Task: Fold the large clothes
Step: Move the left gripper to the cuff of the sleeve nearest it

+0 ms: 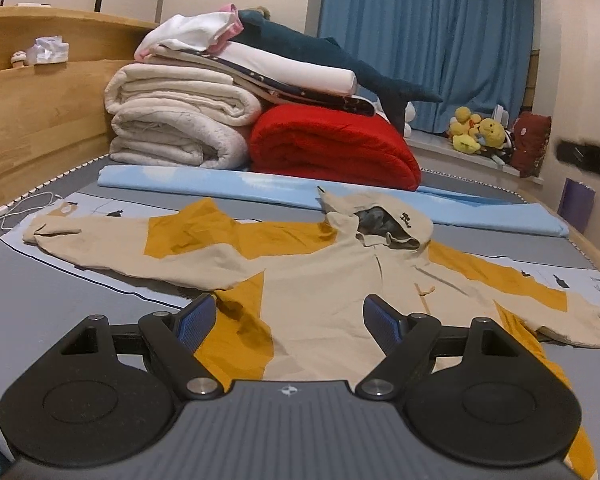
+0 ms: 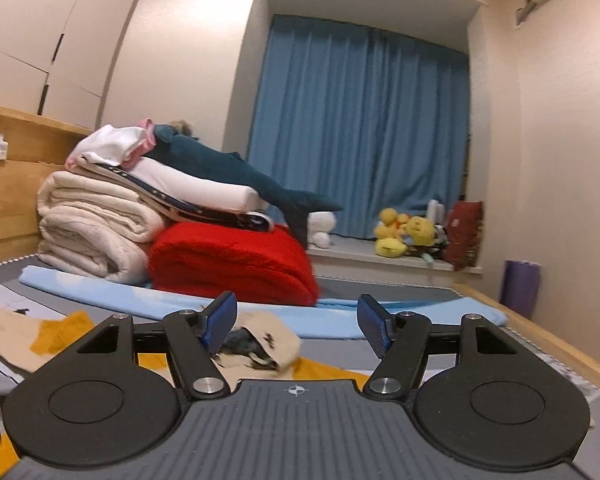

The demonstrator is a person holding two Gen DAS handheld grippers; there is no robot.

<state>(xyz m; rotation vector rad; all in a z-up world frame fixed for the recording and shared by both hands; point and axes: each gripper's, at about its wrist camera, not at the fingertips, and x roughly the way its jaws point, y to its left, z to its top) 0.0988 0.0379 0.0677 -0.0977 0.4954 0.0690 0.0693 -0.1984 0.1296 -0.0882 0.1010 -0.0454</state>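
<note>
A beige and mustard hooded jacket lies face up on the grey bed cover, both sleeves spread out to the sides. Its hood points toward the far blankets. My left gripper hovers over the jacket's lower body, jaws open with nothing between the blue pads. In the right wrist view, my right gripper is held above the bed and points almost level, jaws open and empty. The hood shows below, just behind its left finger. Part of a sleeve lies at the left.
At the head of the bed are rolled white blankets, a red blanket, a shark plush and a folded light-blue sheet. A wooden headboard runs along the left. A white cable, yellow plush toys and a purple bag are nearby.
</note>
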